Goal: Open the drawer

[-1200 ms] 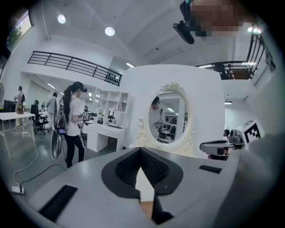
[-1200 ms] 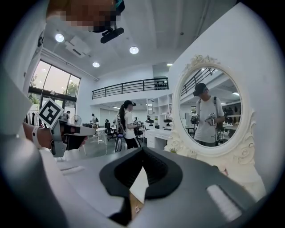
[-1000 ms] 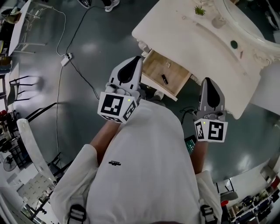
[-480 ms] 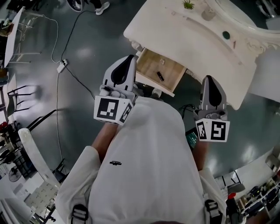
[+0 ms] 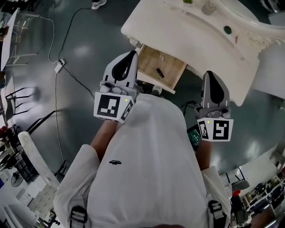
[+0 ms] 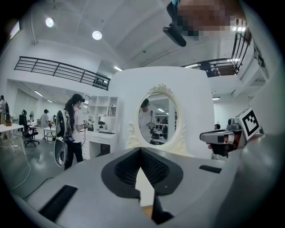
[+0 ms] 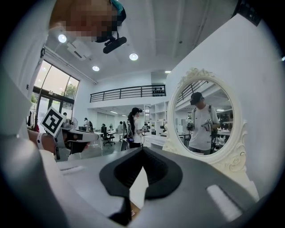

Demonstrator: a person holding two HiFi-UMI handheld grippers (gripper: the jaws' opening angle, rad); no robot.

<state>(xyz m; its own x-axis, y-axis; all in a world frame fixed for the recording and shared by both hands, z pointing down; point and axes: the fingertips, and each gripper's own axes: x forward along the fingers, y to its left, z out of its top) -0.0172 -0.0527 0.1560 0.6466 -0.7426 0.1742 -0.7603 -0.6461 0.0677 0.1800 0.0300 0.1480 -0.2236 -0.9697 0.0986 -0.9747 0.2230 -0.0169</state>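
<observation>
The white dressing table (image 5: 196,42) has its drawer (image 5: 149,62) pulled out, showing a wooden floor with a small black object (image 5: 159,73) lying in it. My left gripper (image 5: 133,53) is shut and empty, with its tip just beside the drawer's left side. My right gripper (image 5: 208,73) is off to the right of the drawer, apart from it, near the table's front edge. In the left gripper view the left gripper (image 6: 140,149) has its jaws meeting, and the oval mirror (image 6: 156,120) is ahead. In the right gripper view the right gripper (image 7: 143,149) looks the same, shut on nothing.
A cable (image 5: 67,40) runs across the dark floor to a power strip (image 5: 58,67) at the left. Chairs (image 5: 20,95) and desks line the left edge. A small plant (image 5: 187,2) and a green disc (image 5: 227,30) sit on the table top. People stand in the room behind.
The head view has shifted, so table and drawer sit a little higher and further left in the picture. The drawer stays pulled out as before, and both grippers stay shut near it.
</observation>
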